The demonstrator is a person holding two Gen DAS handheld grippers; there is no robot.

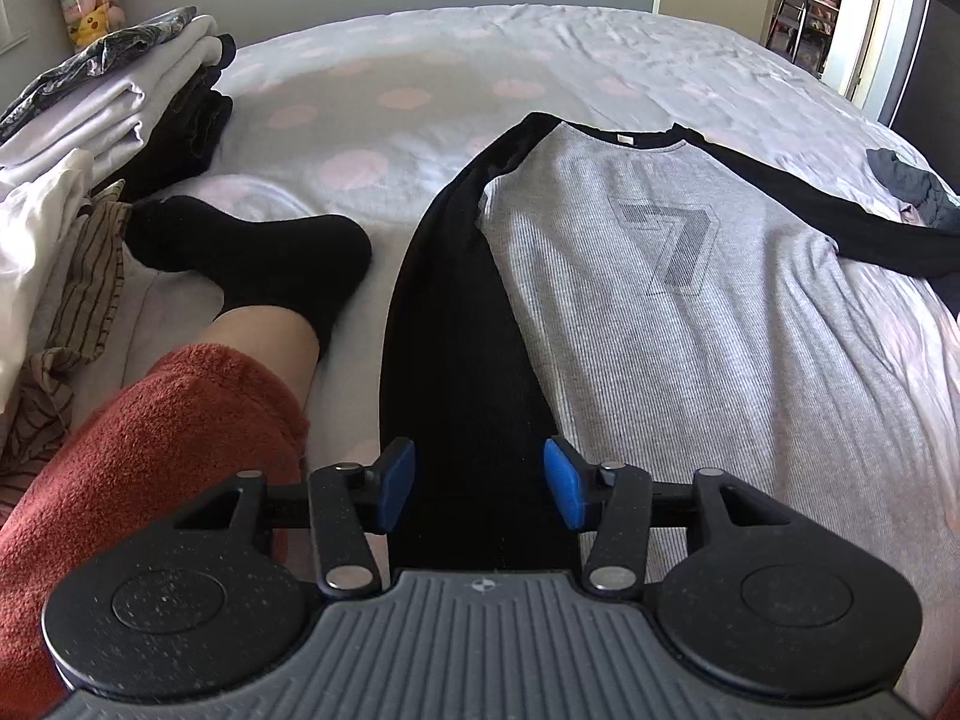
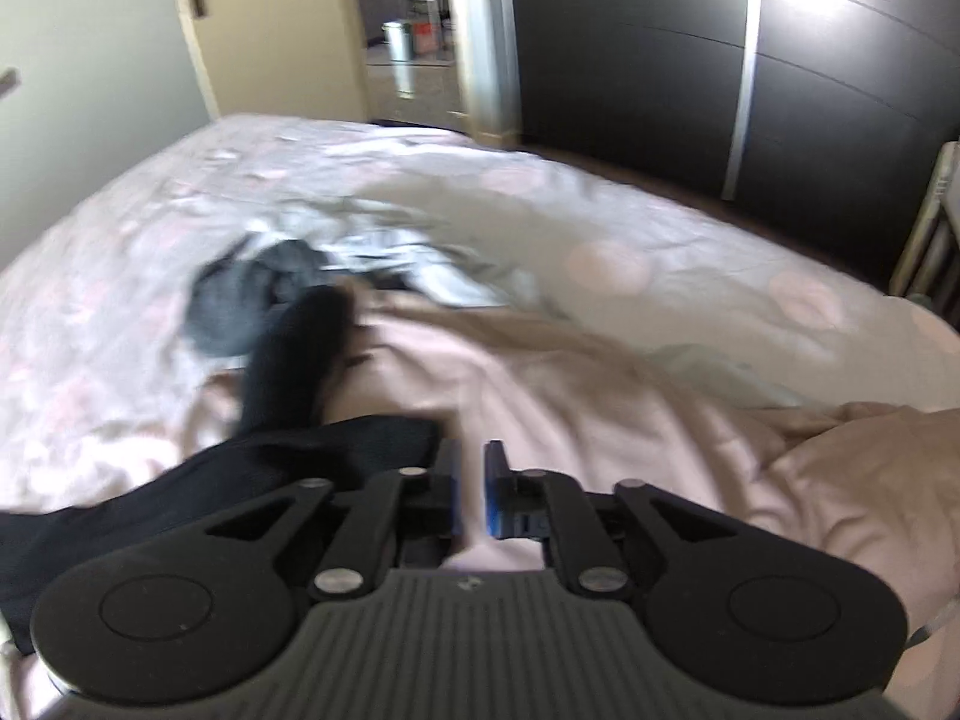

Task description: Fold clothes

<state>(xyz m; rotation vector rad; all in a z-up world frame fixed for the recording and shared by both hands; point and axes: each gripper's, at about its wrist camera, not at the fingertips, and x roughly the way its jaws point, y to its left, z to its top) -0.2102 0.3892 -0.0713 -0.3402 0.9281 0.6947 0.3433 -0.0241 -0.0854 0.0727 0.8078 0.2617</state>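
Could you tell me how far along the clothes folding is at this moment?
Done: a folded stack sits at the bed's left. In hand: the grey raglan shirt lies flat, unfolded, the open left gripper straddling its black sleeve. Left: a crumpled pile ahead of the right gripper.
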